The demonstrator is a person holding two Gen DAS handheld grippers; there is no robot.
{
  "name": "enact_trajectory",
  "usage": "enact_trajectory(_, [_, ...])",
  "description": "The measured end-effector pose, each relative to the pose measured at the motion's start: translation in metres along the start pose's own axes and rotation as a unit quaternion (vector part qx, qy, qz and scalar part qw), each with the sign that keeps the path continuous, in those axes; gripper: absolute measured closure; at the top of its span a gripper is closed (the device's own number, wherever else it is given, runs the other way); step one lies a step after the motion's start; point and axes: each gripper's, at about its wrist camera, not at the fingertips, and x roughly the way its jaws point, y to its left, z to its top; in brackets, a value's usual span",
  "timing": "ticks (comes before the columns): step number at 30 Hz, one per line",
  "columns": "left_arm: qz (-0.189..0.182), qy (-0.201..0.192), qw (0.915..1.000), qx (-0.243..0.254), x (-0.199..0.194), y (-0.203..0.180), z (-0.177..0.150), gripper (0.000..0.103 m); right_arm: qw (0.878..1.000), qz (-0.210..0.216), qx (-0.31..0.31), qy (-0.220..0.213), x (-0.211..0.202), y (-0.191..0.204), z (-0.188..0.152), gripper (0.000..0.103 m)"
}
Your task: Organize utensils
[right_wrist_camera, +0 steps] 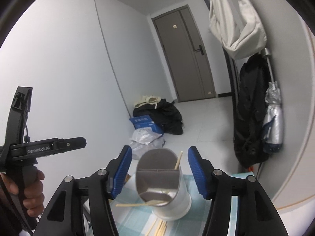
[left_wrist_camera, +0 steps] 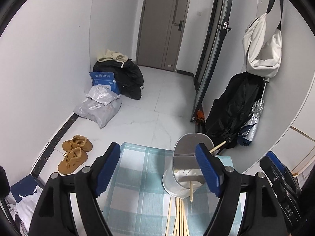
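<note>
"GenRobot.AI" on left gripper point(right_wrist_camera: 57, 146), "DAS" on right gripper point(left_wrist_camera: 289, 212) — blue box point(left_wrist_camera: 105, 80) w/ Chinese print

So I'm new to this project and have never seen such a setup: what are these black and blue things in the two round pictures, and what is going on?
There is no robot here. A person holds a hand-operated claw in each hand, and each claw carries a wide-angle camera looking forward along its two blue-padded fingers. That is why both pictures are round and warped.

One picture looks out from the left claw, the other from the right claw. In the right one you also see the person's hand gripping the left claw's handle.

On the checked tablecloth stands a metal utensil holder with a divider; one chopstick leans inside it. More loose chopsticks lie on the cloth in front.

Both claws are open and hold nothing. The holder sits between the right claw's fingers, but they do not touch it.
</note>
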Motion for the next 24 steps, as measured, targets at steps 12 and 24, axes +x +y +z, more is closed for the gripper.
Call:
enact_trajectory(12, [-0.004,-0.030,0.9995,0.004,-0.030,0.001,-0.037,0.017,1.000,-0.005,-0.013,-0.009,-0.051,0.025,-0.030,0.025])
enact_trajectory(24, [-0.009,0.009,0.9998,0.016,-0.011,0.002,-0.086,0.012,0.998,-0.055,-0.020,0.017,-0.058,0.024,-0.080,0.009])
